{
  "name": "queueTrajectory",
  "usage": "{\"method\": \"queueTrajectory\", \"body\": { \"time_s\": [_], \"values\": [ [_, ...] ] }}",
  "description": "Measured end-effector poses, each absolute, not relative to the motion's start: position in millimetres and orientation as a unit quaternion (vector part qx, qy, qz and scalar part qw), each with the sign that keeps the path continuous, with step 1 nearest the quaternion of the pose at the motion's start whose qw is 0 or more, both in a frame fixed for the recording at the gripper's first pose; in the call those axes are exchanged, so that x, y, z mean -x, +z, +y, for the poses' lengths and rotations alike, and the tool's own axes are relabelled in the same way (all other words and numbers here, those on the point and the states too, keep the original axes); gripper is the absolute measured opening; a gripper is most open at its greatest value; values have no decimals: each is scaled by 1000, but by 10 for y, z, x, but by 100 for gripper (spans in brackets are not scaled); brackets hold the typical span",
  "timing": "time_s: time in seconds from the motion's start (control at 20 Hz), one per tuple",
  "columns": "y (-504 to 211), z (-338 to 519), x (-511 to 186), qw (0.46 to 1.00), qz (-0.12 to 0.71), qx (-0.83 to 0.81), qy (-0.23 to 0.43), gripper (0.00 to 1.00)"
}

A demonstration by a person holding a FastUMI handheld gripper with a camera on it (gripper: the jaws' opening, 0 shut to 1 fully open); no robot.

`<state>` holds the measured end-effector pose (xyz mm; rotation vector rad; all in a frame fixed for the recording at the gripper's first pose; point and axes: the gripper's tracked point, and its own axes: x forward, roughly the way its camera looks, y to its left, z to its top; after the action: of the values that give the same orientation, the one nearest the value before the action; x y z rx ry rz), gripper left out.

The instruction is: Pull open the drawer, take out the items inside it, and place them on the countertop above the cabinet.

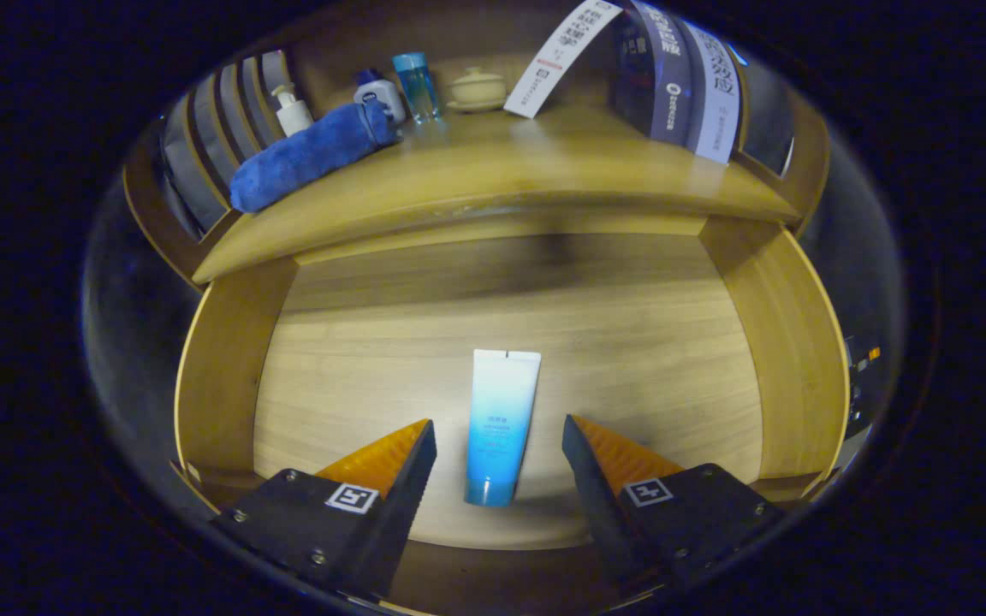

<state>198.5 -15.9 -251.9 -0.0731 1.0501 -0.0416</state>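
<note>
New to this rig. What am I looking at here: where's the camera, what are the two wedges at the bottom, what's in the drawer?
The camera rides on a handheld two-finger gripper that a person carries; there is no robot arm. It looks forward along the fingers, and its fisheye lens bends straight edges into curves. The two wedges are those fingers; they stand open, holding nothing.

Below is a wooden drawer, already pulled open. On its floor lies one blue-and-white tube, lengthwise, its lower half between the fingertips and touched by neither.

Beyond the drawer is the countertop, where the items should end up. On it rest a rolled blue towel, a white pump bottle, a small blue-capped white bottle, a clear blue bottle, a small lidded bowl and some printed cards.
</note>
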Motion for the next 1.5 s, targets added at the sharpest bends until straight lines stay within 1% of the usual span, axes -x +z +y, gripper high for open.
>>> {"method": "queueTrajectory", "body": {
  "time_s": [0.05, 0.15, 0.2, 0.25, 0.35, 0.45, 0.6, 0.95, 1.05, 1.15, 1.3, 1.5],
  "values": [
    [-2561, -166, -1994, 861, 504, 63, -15, 87],
    [-2705, -75, -1985, 849, 521, 83, 5, 89],
    [-2820, -27, -1894, 835, 544, 83, 16, 77],
    [-2789, -16, -1797, 823, 562, 81, 16, 66],
    [-2804, -5, -1887, 832, 552, 50, 8, 42],
    [-2687, 36, -1903, 846, 532, 14, 13, 42],
    [-2391, 77, -1871, 877, 480, 0, 28, 42],
    [-1407, 124, -1851, 960, 274, -38, 53, 42],
    [-1069, 187, -1791, 976, 209, -39, 43, 42],
    [-779, 107, -1734, 986, 162, -33, 15, 41],
    [-241, 97, -1802, 996, 82, -32, 0, 41],
    [219, 20, -2103, 999, 47, -17, -10, 41]
  ]
}}
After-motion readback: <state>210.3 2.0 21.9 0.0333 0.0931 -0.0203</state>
